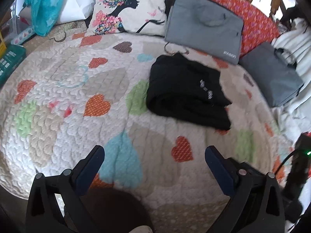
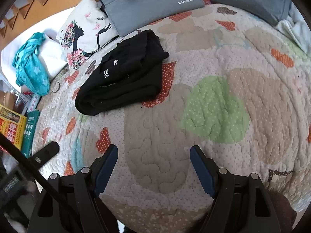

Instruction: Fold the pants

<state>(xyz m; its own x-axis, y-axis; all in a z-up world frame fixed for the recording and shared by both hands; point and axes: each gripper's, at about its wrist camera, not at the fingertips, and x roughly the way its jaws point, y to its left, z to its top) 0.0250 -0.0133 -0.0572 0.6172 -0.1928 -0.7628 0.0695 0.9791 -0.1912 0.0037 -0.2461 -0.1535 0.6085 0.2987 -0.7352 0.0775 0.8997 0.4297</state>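
The black pants (image 1: 186,91) lie folded into a compact bundle on the heart-patterned quilt (image 1: 77,101), with small white lettering on top. In the right wrist view the pants (image 2: 124,77) lie at the upper left on the quilt (image 2: 213,106). My left gripper (image 1: 154,151) is open and empty, held above the quilt, short of the pants. My right gripper (image 2: 153,149) is open and empty, also held above the quilt, short of the pants and to their right. A finger of the left gripper (image 2: 46,152) shows at the left edge.
A printed pillow (image 1: 128,9), a grey laptop bag (image 1: 204,25) and a second grey bag (image 1: 272,77) lie at the back of the bed. A teal cloth (image 1: 46,5) hangs at the far left. Boxes (image 2: 13,124) stand beside the bed.
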